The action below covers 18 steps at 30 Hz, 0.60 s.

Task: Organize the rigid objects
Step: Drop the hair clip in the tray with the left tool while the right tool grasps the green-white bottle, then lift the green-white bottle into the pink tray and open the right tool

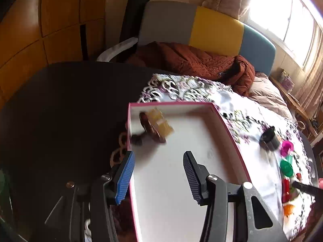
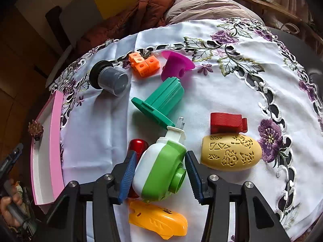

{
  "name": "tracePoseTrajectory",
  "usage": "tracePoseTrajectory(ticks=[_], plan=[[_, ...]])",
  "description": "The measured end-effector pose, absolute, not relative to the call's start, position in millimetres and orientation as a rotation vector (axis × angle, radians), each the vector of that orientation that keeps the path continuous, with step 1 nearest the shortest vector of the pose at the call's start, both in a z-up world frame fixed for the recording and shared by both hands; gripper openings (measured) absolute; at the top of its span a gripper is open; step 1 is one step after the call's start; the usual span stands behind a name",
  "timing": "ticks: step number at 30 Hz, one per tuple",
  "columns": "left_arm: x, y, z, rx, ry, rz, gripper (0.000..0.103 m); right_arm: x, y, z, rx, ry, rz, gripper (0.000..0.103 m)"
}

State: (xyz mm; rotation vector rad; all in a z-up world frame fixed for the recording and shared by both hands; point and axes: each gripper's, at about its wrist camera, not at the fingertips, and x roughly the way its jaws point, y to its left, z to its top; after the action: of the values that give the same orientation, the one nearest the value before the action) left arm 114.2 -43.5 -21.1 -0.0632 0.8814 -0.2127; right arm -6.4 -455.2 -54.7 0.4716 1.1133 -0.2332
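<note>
the right gripper (image 2: pixel 159 175) is closed on the green and white toy (image 2: pixel 161 171): both blue pads press its sides, with the toy's white neck pointing away from the fingers and its green round spout facing the camera. a red cylinder (image 2: pixel 139 147) lies just behind the left pad, partly hidden. a yellow shell (image 2: pixel 159 219) lies below the toy, between the gripper's black arms. just beside the right pad lies a tan egg-shaped piece (image 2: pixel 230 151) with cut-out patterns, and a red block (image 2: pixel 227 122) sits beyond it, touching or nearly so. farther out on the white embroidered cloth (image 2: pixel 222 92) lie a teal flanged part (image 2: pixel 161 100), a magenta flanged part (image 2: pixel 176 64), an orange cube cluster (image 2: pixel 143 63) and a black and grey cup (image 2: pixel 110 78) on its side.

the left gripper (image 1: pixel 158 173) stands open with nothing between its pads. one pad sits outside the near wall of the pink-rimmed box (image 1: pixel 228 127); the other hangs over the box's white floor. inside the box, in the far corner and well apart from the fingers, lie a yellow blocky toy (image 1: pixel 160 124) and a brown spiky object (image 1: pixel 149 128), both blurred. the box rests partly on the cloth and partly on the dark table (image 1: pixel 70 100).

at the left edge of the right wrist view, a hand (image 2: pixel 9 203) grips a handle beside the box.
</note>
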Motion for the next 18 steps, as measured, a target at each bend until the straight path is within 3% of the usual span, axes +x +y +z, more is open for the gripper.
tracePoseTrajectory(ticks=[18], plan=[[19.9,-91.1,-30.9,-0.011,0.936,-0.369,0.05,-7.8,-456.4,-55.4,0.466,1.12,-0.262,0.056]])
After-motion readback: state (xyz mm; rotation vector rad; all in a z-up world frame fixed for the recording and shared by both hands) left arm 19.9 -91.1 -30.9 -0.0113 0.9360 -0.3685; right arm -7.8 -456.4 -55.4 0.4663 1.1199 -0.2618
